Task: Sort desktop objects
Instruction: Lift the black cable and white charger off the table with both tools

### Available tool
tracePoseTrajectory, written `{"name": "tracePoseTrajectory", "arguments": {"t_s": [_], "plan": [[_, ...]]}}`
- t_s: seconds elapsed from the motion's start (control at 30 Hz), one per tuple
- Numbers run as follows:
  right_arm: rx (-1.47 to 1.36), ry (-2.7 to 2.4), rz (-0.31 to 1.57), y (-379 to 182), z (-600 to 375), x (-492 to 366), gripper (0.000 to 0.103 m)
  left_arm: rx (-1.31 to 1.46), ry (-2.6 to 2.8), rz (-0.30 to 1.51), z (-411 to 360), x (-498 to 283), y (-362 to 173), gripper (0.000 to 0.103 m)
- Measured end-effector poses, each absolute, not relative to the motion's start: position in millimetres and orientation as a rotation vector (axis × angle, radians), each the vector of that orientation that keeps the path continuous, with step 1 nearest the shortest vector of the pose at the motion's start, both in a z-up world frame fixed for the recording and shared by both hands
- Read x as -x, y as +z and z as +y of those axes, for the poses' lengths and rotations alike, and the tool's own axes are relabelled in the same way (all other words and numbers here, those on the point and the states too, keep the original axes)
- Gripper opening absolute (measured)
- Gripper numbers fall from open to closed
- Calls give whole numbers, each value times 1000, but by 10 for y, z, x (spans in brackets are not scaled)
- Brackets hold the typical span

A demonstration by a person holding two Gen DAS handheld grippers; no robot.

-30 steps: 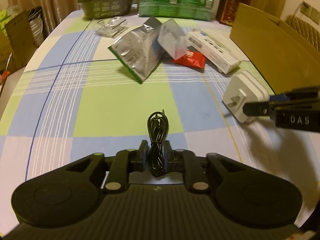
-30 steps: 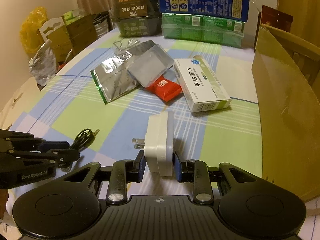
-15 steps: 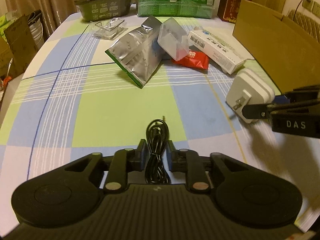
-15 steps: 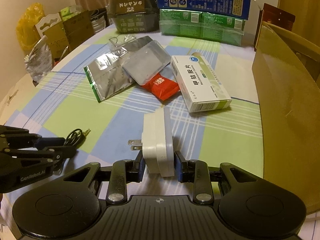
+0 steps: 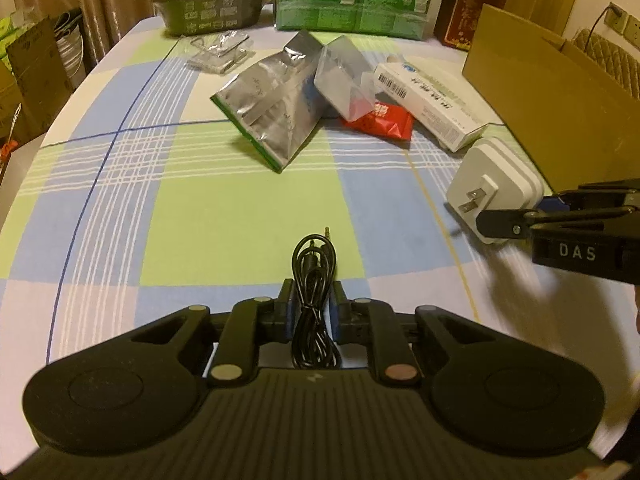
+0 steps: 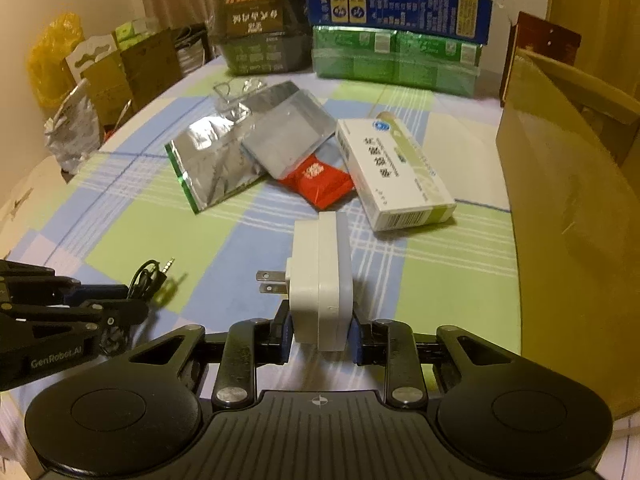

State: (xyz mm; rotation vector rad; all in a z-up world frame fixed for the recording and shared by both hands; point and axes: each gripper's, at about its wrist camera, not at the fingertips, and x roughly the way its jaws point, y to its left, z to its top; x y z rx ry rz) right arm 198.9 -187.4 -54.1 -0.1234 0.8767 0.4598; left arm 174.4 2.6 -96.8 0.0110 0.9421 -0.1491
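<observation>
My left gripper [image 5: 313, 308] is shut on a coiled black audio cable [image 5: 314, 268] and holds it above the checked tablecloth; it also shows in the right wrist view [image 6: 150, 276]. My right gripper [image 6: 319, 334] is shut on a white plug adapter [image 6: 320, 280] with its prongs pointing left; the adapter also shows in the left wrist view [image 5: 496, 188], lifted off the table. A silver foil pouch [image 5: 272, 116], a clear plastic case [image 5: 344, 76], a red packet [image 5: 380, 120] and a white medicine box [image 5: 432, 104] lie in the middle of the table.
An open cardboard box [image 6: 568, 216] stands at the right edge. Green and blue cartons [image 6: 396, 24] and a dark package [image 6: 260, 28] are stacked at the back. Clear blister packaging [image 5: 218, 50] lies at the back left. Bags and boxes [image 6: 96, 76] stand beyond the left table edge.
Both grippers have risen and pulled back a little, each with its object still held. The adapter is now higher off the table. The objects on the table have not moved.
</observation>
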Motion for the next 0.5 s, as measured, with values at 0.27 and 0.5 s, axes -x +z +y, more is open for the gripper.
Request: {"name": "tracePoseTrajectory", "arguments": {"t_s": [0.27,0.5], "plan": [[91,446,827,-411,-1967,-1921,24,3,-174,896,-49,-1714,-797,12],[55,428,812,-345,-2063,-1842,24,-3,-189,877,-115,-1679,-719,12]]}}
